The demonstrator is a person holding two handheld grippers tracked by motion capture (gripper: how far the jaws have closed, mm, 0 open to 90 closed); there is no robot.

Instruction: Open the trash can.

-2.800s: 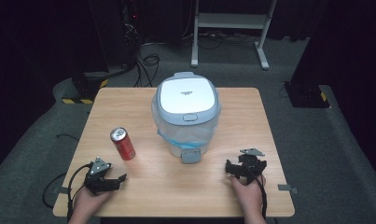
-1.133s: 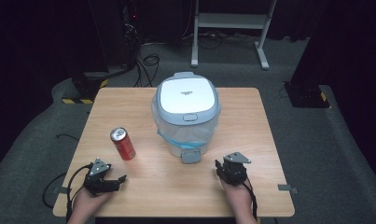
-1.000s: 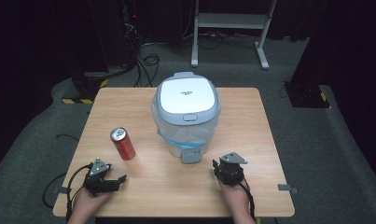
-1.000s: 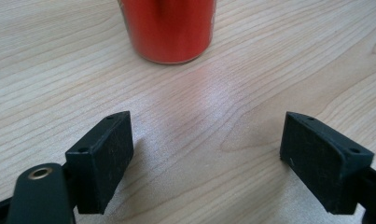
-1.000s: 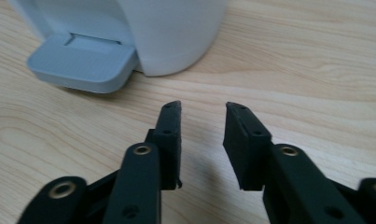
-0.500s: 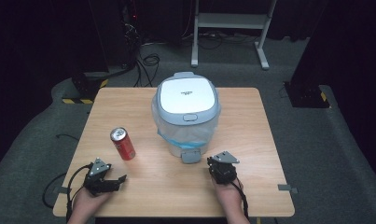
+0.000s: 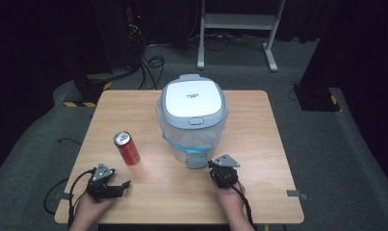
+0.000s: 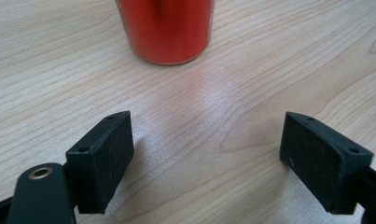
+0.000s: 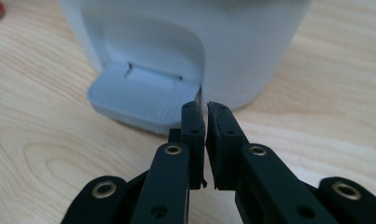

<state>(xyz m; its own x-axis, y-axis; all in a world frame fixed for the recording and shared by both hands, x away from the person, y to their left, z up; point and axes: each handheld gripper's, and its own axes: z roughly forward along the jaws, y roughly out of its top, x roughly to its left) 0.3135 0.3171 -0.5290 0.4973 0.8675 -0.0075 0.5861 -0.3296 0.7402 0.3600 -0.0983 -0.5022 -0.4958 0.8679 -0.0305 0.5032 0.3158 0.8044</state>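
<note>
The pedal bin stands at the centre of the high view, its grey pedal jutting toward me at the bottom edge. My right gripper sits just below it, jaws pressed together on nothing, tips at the pedal's right corner, perhaps touching. The red can stands left of centre, above my left gripper, which is open and empty.

1. I see a wooden table standing on grey carpet.
2. A white metal stand sits on the floor beyond the table.
3. Black cables lie coiled near a yellow-and-black striped strip.
</note>
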